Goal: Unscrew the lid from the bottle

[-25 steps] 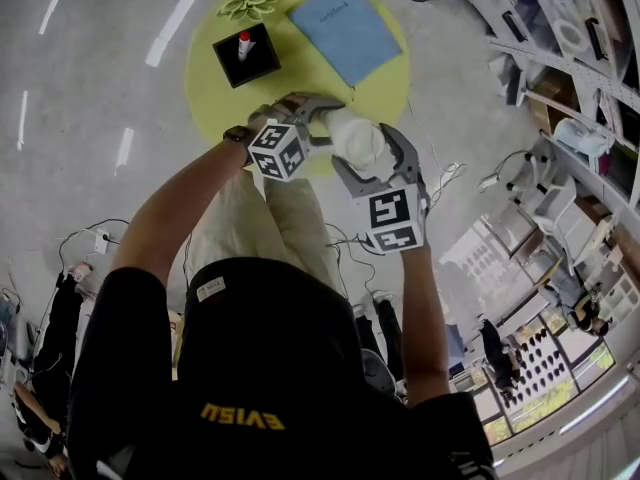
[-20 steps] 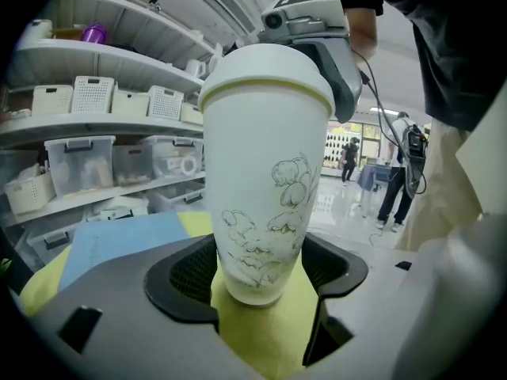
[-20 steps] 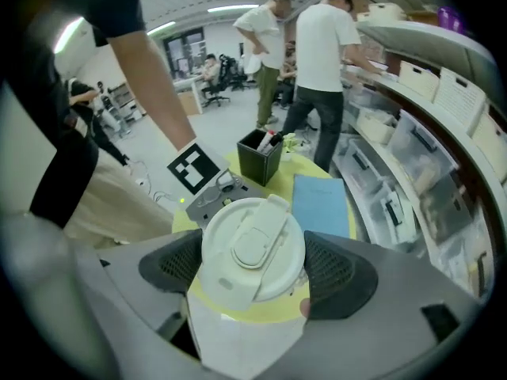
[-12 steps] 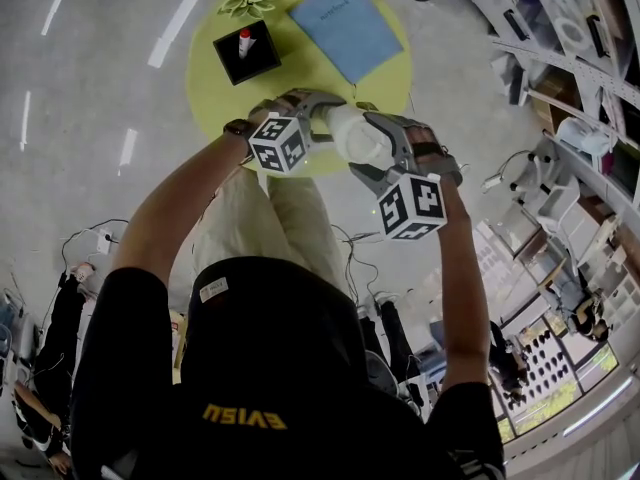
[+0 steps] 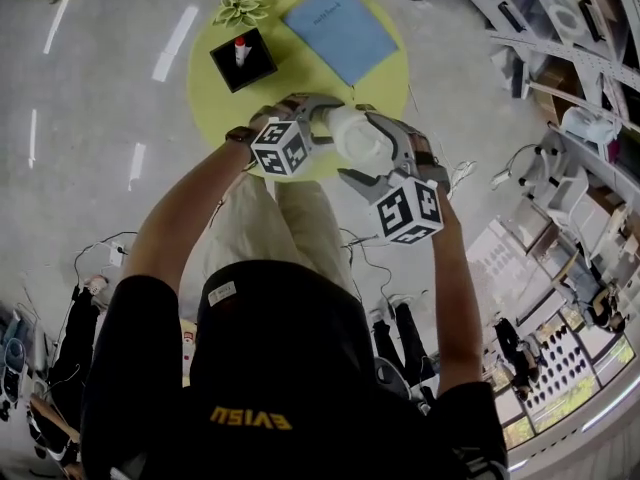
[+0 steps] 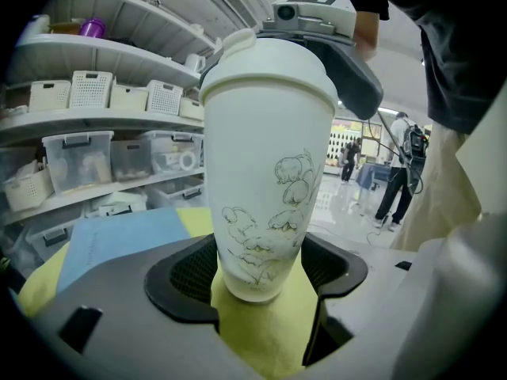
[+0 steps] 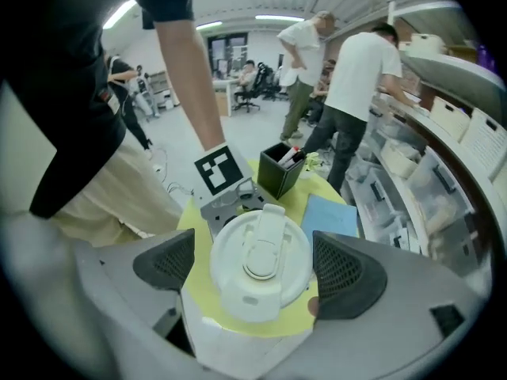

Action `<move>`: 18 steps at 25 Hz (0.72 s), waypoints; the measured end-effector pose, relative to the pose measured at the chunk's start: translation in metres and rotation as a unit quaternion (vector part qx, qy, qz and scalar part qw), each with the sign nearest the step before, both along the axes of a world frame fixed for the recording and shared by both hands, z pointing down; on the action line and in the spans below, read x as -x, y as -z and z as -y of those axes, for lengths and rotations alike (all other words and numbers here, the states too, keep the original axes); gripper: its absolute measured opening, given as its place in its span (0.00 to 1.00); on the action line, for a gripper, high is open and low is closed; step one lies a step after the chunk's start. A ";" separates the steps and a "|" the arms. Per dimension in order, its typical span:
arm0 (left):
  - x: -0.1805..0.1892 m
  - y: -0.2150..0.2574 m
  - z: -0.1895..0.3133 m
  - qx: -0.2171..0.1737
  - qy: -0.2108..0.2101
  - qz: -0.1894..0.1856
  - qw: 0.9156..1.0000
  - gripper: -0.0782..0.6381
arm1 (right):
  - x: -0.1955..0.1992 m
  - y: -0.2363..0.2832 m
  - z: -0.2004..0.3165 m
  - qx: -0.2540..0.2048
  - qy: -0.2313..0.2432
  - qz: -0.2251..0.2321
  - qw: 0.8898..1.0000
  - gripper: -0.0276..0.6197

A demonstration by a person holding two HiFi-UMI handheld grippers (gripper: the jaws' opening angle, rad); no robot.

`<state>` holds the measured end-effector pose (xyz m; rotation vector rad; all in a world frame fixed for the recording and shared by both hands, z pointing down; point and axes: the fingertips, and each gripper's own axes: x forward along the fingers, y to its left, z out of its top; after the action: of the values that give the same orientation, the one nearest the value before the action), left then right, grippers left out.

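Left gripper [image 5: 322, 123]: fingers [image 6: 178, 279] clamped on the base of the bottle [image 6: 265, 172], holding it in the air over the near edge of the yellow round desk [image 5: 380, 93], tilted, top toward the right gripper. Bottle is a white frosted tumbler, tapering to the base, with a thin dark line drawing of bell-shaped flowers and leaves down one side. No brand or text visible on it. Lid [image 7: 257, 264] is white, round, slightly wider than the body, with a flip cap and hinge strap across the top; it sits on the bottle. Right gripper [image 7: 255, 271]: fingers [image 7: 344, 274] have just been opening and now stand apart on either side of the lid, with a gap on both sides, no contact. Writing: both gripper cubes carry black-and-white square markers; yellow lettering on the person's black shirt [image 5: 250, 420] is inverted in the head view and looks like EVISU. Blue book [image 5: 340, 28] at the far side of the desk has a line of print, too small to read. Left of it, a black box [image 5: 243, 60] holds a white item with a red cap.
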<state>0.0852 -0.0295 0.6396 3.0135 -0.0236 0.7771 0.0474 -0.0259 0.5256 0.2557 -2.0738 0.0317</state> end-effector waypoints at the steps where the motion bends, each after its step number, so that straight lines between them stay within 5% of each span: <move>1: 0.000 0.000 0.000 0.001 0.001 0.001 1.000 0.59 | 0.000 0.004 0.002 -0.006 -0.031 0.013 0.999 0.76; 4: 0.001 -0.004 0.000 0.003 0.001 0.001 1.000 0.59 | -0.006 0.012 0.011 -0.029 -0.137 0.048 0.989 0.75; 6: 0.002 -0.004 0.000 0.004 0.002 0.002 1.000 0.59 | -0.011 0.013 0.016 -0.029 -0.221 0.075 0.972 0.75; 12: 0.001 -0.004 0.000 0.006 0.002 0.003 1.000 0.59 | -0.022 0.005 0.016 0.008 -0.420 0.095 0.902 0.72; 18: 0.001 -0.002 0.000 0.008 0.003 0.004 1.000 0.59 | -0.028 0.011 0.021 -0.021 -0.538 0.105 0.836 0.67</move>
<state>0.0843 -0.0291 0.6416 2.9947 -0.0253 0.7847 0.0752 -0.0471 0.5150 1.4708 -1.8742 0.7195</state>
